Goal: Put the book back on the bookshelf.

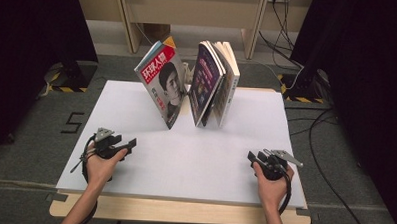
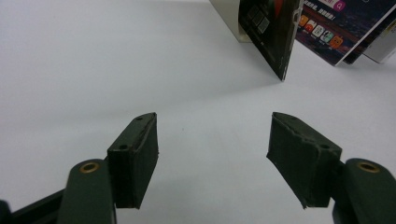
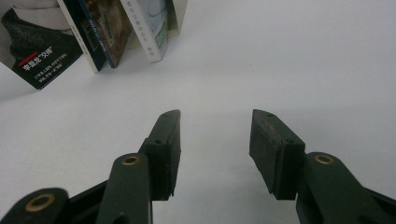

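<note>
Two tools gaping wide, empty (left (image 1: 130, 142), right (image 1: 251, 156)) | red magazine (image 1: 162, 80) leaning | books (image 1: 215, 80) upright on table (image 1: 194, 162)

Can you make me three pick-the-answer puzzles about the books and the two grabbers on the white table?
1. Where does the magazine with the red top stand?
A. left of the other books
B. right of them
C. flat under them

2. What colour is the table top?
A. green
B. white
C. red

3. How are the jaws of the left gripper?
A. shut on a book
B. shut on nothing
C. open, nothing between

Answers:
1 A: in the high view it leans left of the other books.
2 B: the board is plain white all over.
3 C: the left gripper view shows bare table between the wide jaws; the right gripper stands the same.
</note>
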Motion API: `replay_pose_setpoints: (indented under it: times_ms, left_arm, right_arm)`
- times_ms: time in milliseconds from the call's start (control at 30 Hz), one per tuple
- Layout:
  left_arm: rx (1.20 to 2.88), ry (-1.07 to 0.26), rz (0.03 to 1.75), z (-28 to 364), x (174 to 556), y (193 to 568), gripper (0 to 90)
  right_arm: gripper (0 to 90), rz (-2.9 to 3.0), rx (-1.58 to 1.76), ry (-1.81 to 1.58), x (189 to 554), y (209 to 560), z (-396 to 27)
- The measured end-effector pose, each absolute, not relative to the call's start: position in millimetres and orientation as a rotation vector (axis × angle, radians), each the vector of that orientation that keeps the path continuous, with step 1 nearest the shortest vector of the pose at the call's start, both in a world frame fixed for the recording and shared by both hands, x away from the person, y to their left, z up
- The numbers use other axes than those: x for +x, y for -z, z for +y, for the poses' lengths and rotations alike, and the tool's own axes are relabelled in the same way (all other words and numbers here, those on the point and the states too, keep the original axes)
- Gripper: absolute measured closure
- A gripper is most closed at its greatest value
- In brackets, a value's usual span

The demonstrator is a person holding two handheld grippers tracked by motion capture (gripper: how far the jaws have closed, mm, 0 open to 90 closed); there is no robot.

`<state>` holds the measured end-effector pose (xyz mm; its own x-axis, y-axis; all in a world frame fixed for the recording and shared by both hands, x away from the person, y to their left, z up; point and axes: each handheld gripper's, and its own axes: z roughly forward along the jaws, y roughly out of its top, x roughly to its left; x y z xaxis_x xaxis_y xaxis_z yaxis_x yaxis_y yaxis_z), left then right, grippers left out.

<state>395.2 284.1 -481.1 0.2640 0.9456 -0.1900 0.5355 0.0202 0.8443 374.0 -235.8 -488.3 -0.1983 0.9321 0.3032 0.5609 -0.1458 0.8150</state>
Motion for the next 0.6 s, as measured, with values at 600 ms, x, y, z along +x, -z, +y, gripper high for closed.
replay_pose_setpoints:
  times_ms: [600]
  left_arm:
    - [1.622, -0.612, 1.394, 289, 382, 500, 33.1]
  right_arm:
    - [53.4, 1.756, 1.674, -1.267, 376, 494, -233]
